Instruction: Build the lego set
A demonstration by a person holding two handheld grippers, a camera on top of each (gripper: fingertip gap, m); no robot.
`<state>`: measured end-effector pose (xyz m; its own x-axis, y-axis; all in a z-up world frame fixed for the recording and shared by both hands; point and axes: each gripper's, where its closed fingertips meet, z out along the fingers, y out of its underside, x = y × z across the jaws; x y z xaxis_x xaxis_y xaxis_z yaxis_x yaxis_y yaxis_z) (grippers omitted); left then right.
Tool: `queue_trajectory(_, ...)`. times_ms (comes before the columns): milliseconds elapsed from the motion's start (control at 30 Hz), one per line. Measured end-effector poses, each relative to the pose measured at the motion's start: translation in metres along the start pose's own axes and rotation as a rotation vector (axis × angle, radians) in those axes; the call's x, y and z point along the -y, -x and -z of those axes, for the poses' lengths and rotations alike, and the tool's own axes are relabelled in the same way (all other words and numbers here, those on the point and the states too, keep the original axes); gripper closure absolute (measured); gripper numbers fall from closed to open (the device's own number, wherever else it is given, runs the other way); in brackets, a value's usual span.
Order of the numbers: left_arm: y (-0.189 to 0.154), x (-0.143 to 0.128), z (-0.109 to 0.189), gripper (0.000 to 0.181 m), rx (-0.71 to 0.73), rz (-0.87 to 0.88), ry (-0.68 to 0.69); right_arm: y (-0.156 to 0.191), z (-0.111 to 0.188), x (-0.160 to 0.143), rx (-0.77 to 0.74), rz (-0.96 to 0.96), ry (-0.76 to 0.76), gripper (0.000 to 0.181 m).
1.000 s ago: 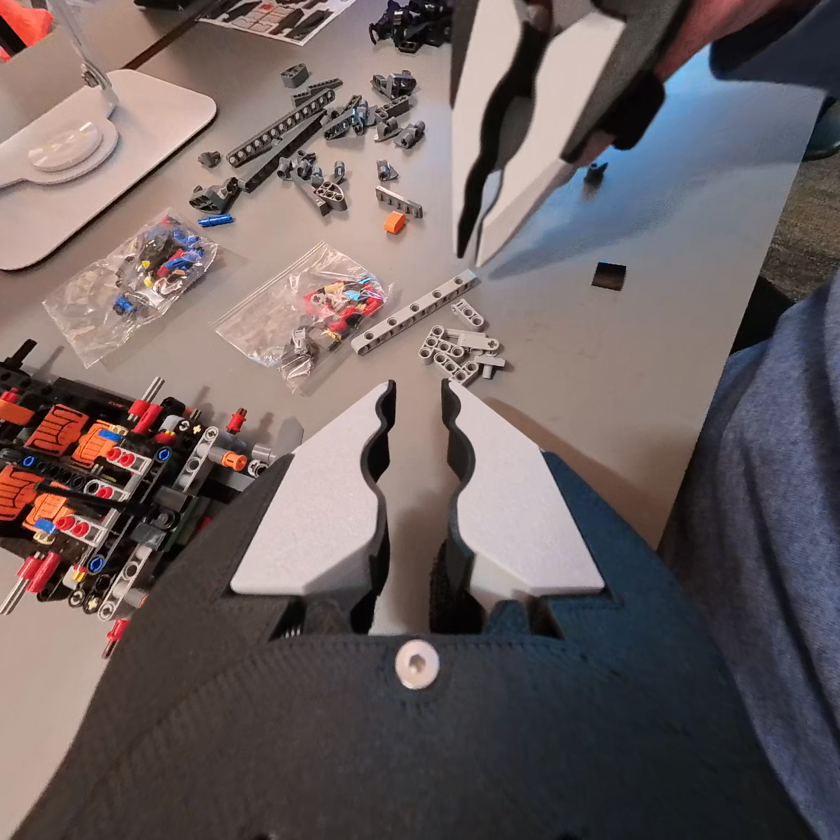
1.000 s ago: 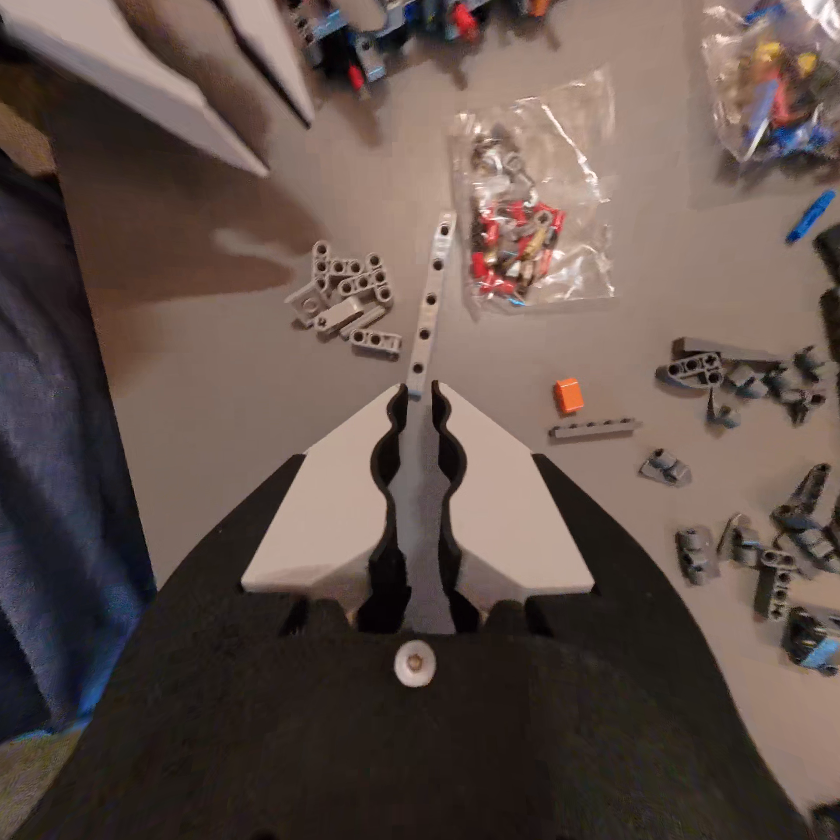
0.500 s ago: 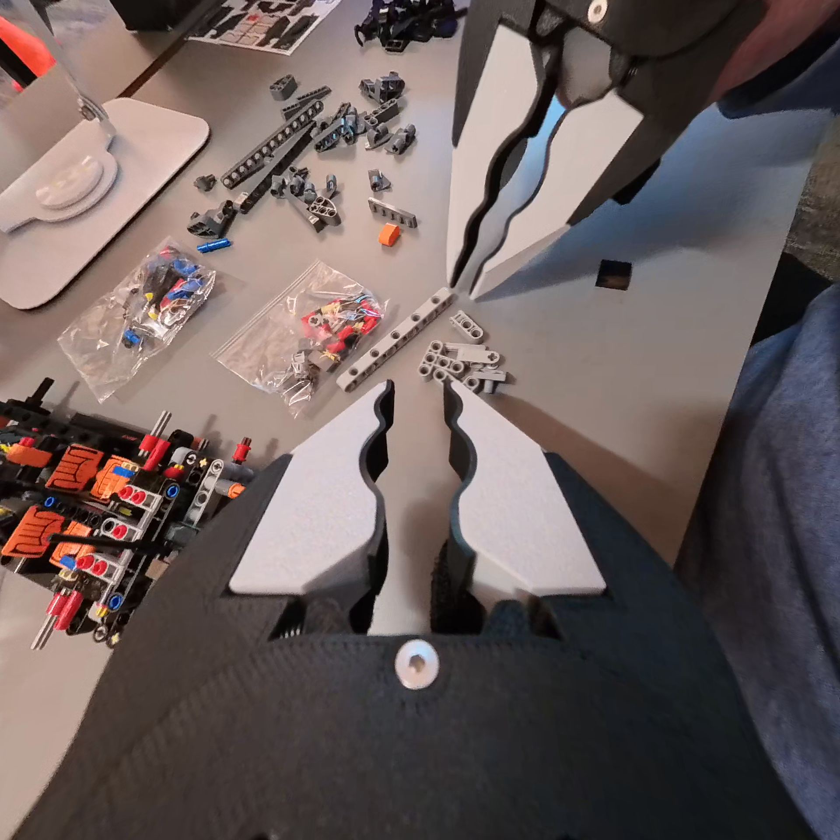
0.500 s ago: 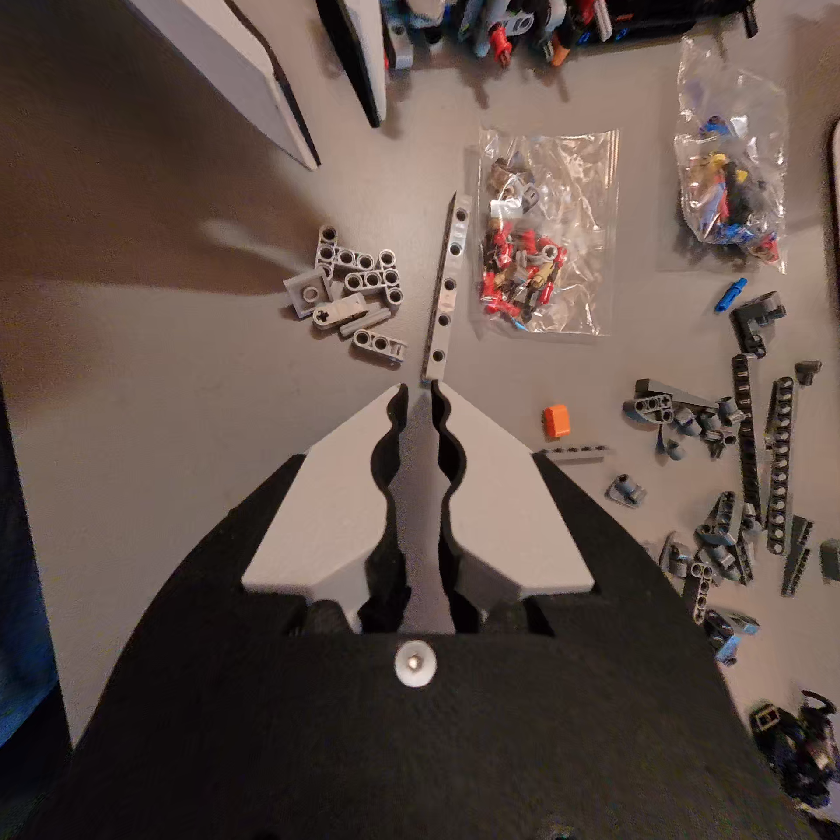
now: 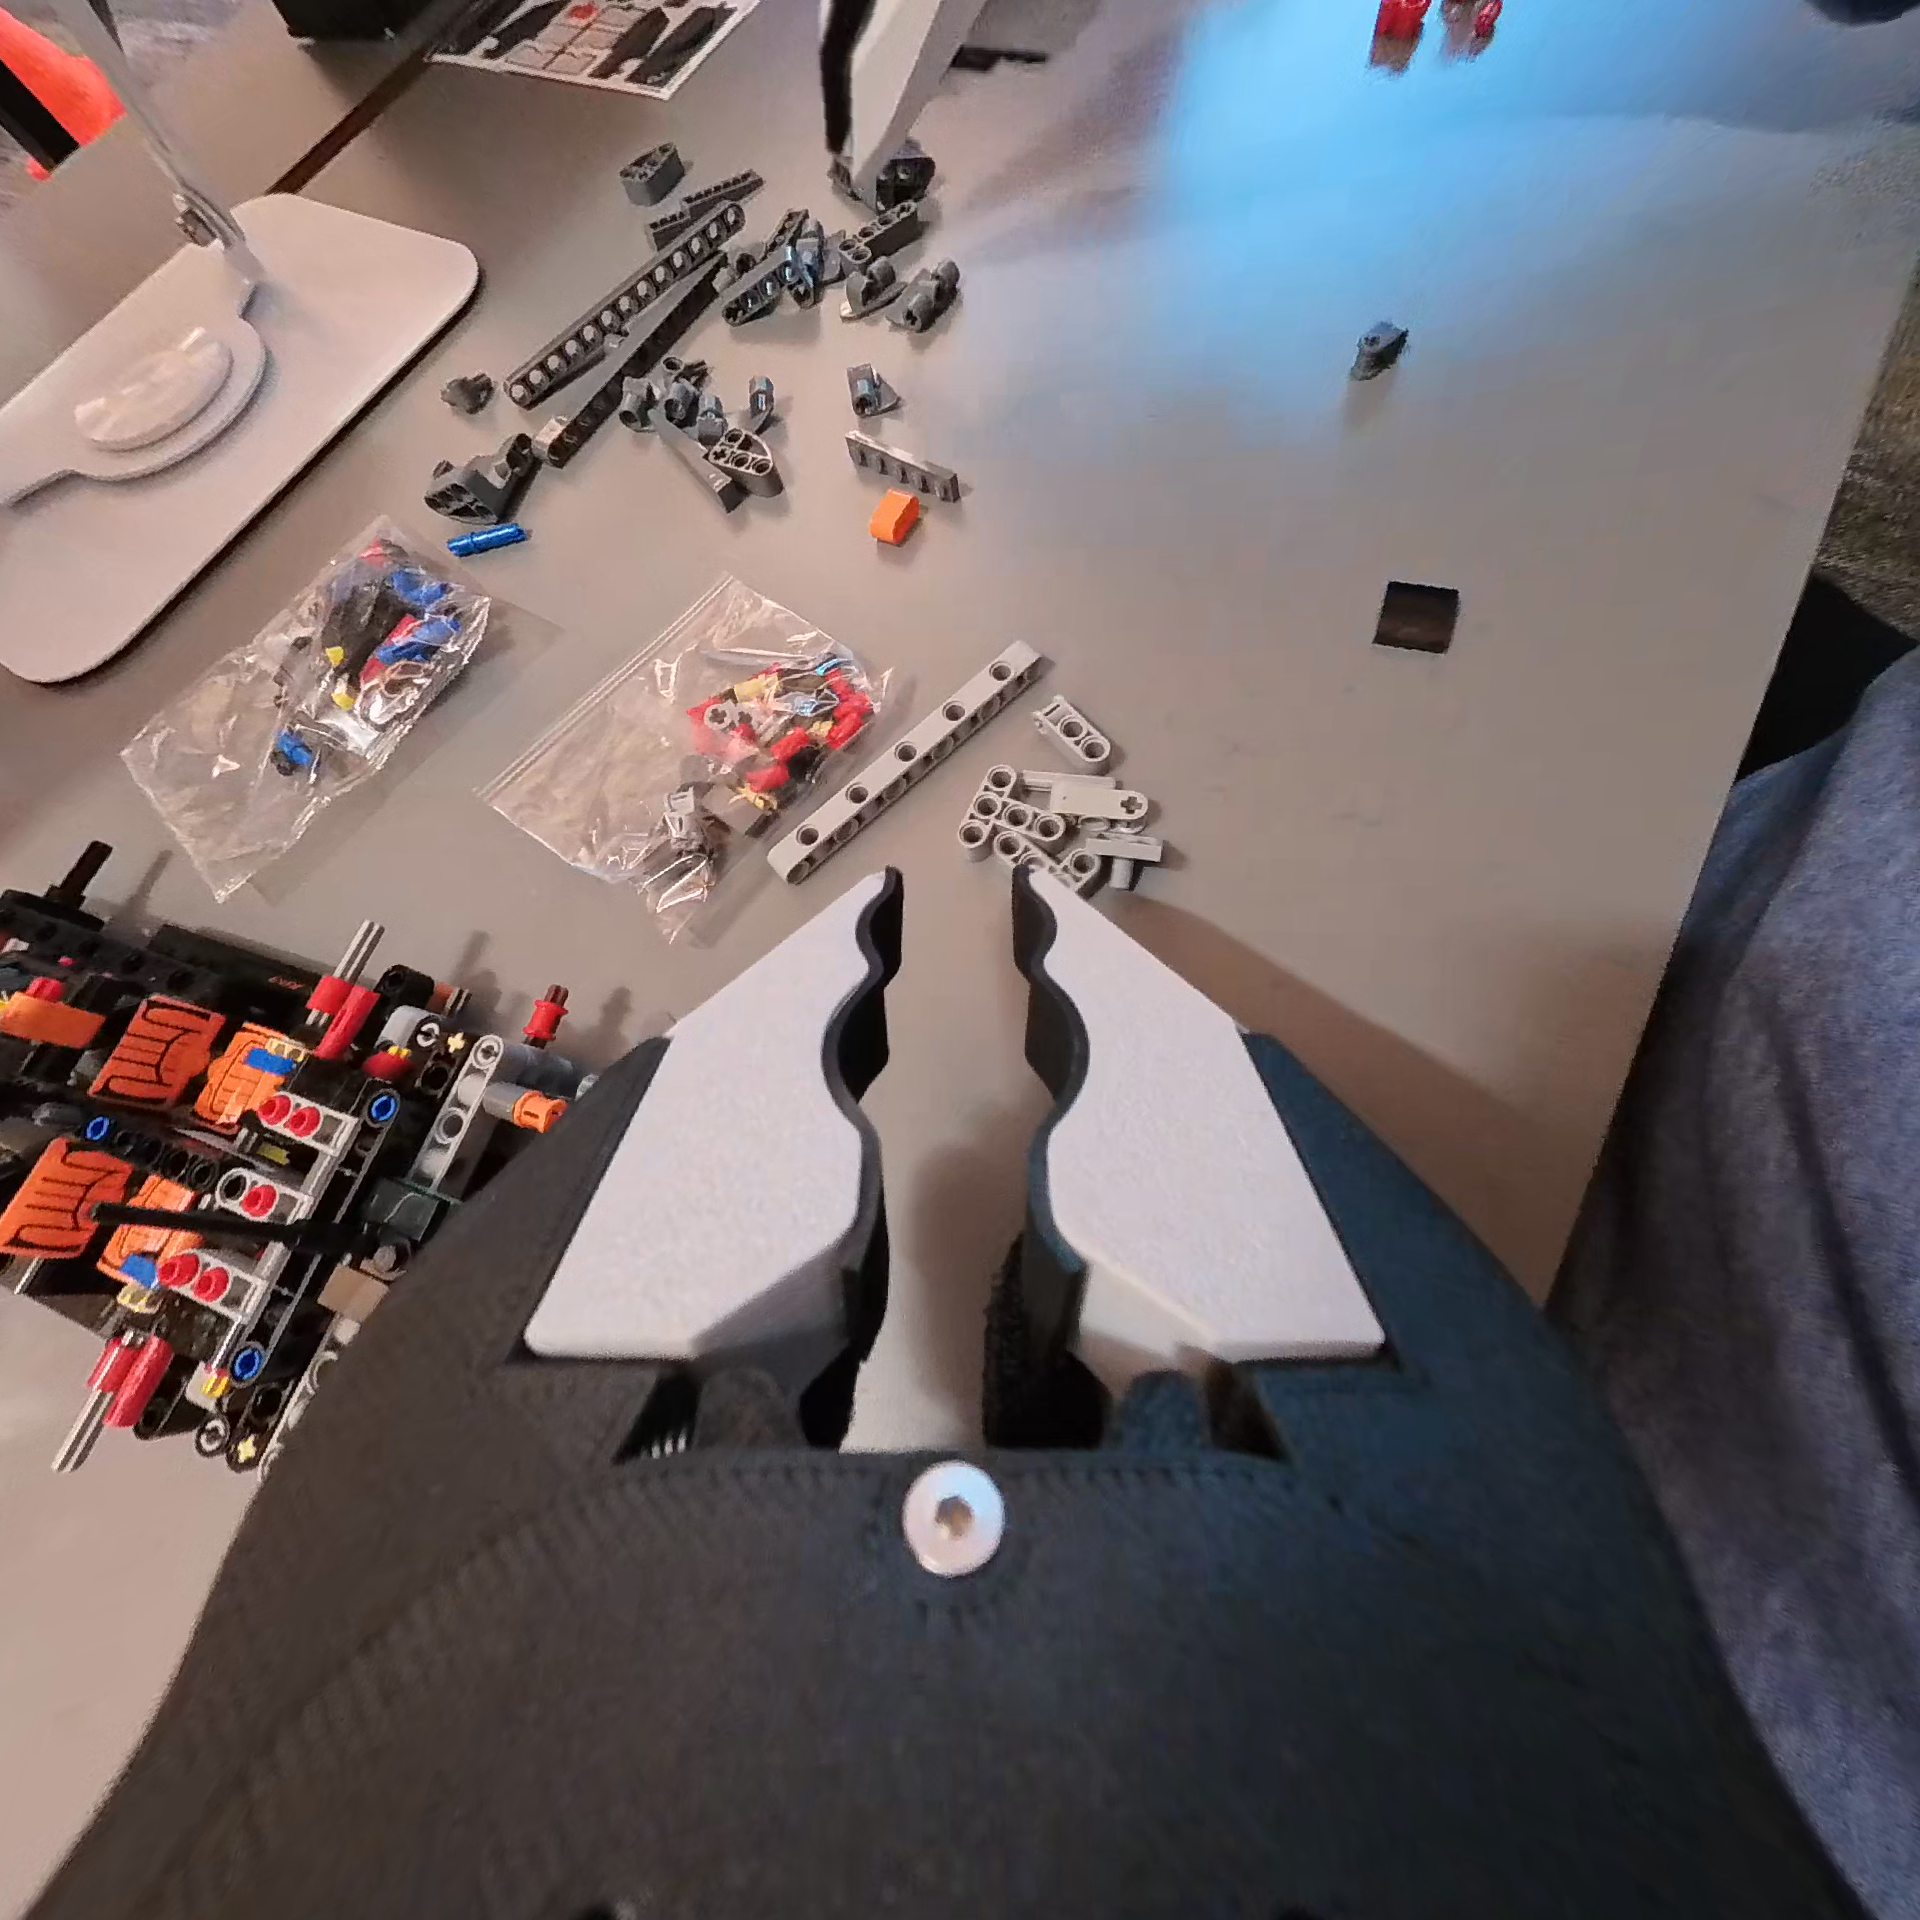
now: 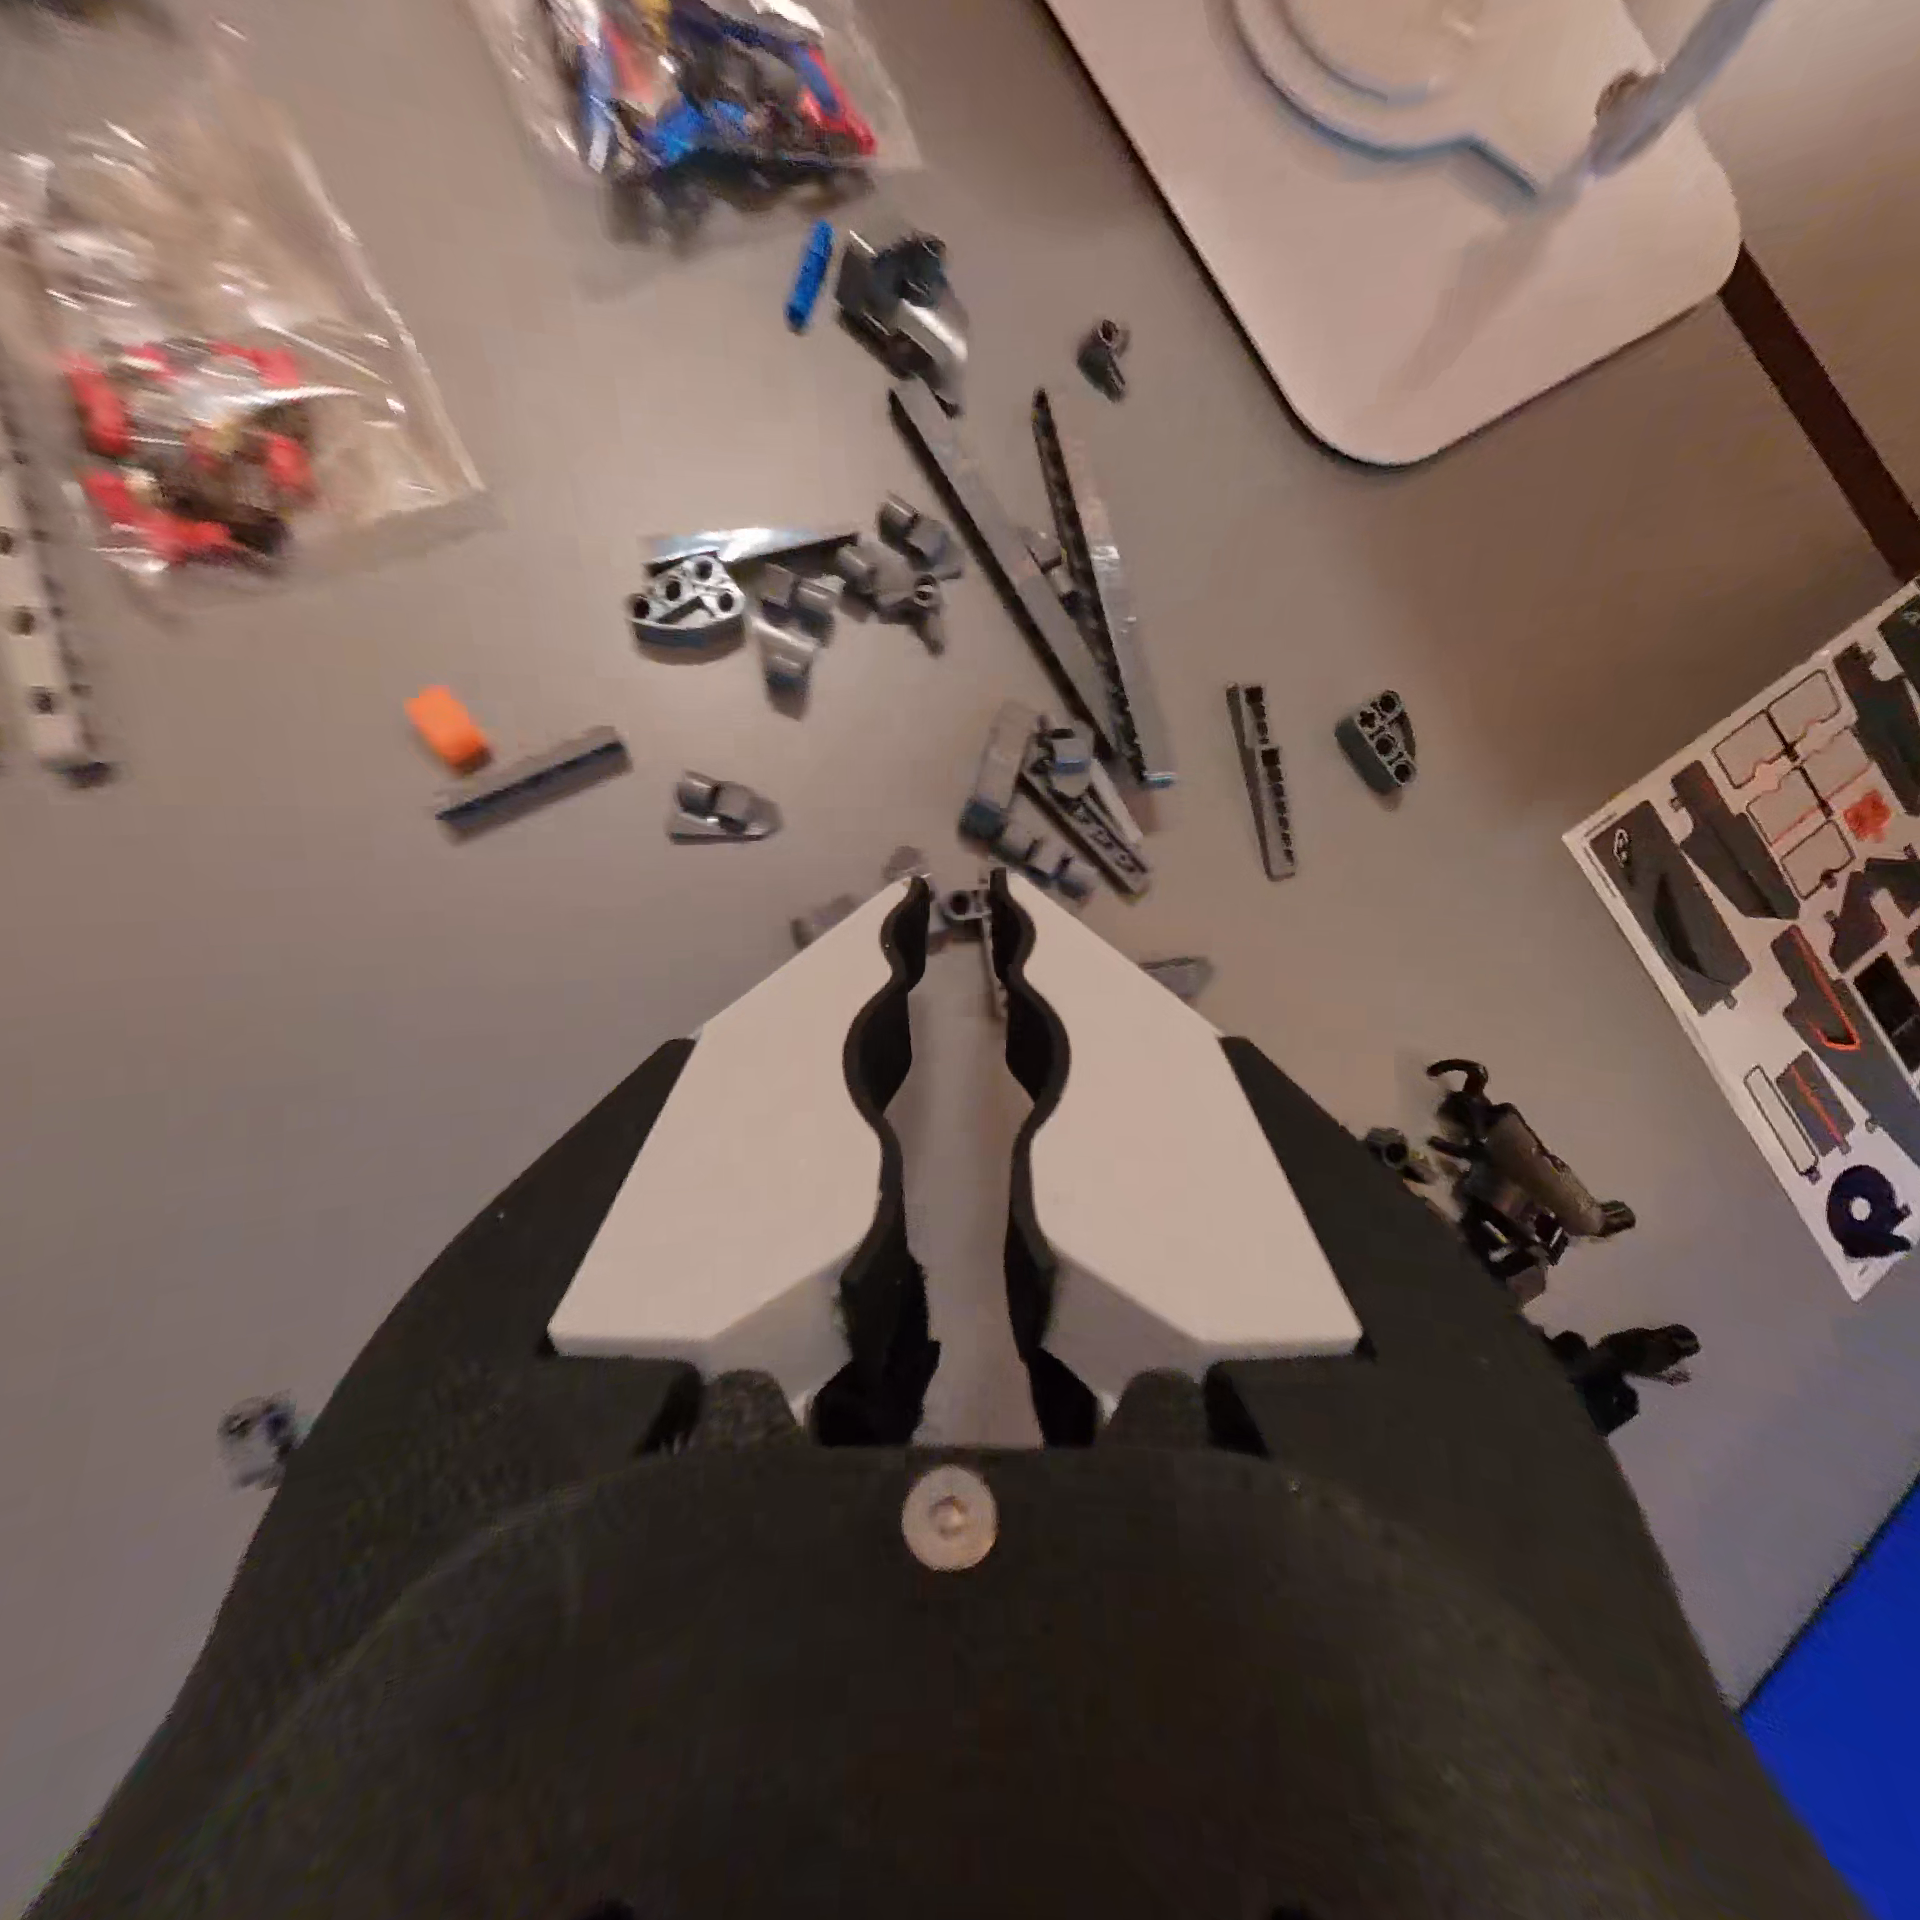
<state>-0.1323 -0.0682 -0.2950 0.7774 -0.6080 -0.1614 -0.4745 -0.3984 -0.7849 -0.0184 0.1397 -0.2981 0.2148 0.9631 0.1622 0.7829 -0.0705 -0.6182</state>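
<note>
We hover our right tool, jaws slightly apart, around a small dark-grey plastic connector, lining up a pick; left tool waits apart.

Soft indoor light, blue glare top right – right wrist view dimmer, motion-blurred, perhaps wide-angle edge warping

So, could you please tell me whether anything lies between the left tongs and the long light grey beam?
Nothing visible does. The left tongs are open, with only bare table ahead of the tips. The long light grey beam lies just ahead and slightly left, flanked by small light grey pieces and a bag of red pieces.
</note>
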Motion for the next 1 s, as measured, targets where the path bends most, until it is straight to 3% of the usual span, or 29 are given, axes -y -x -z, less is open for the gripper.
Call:
queue_trajectory(233, 0.003, -0.003, -0.003, 0.162, 0.006, 0.006, 0.011, -0.011, -0.036, -0.006, 0.023, 0.016, 0.048, 0.168)
queue_trajectory(667, 0.005, -0.005, -0.007, 0.163, -0.008, 0.024, 0.010, -0.053, -0.040, -0.005, -0.003, -0.047, 0.055, 0.176)
queue_trajectory(1000, 0.006, -0.007, -0.010, 0.163, -0.014, 0.031, 0.017, -0.038, -0.046, -0.007, 0.136, -0.027, 0.106, 0.171)
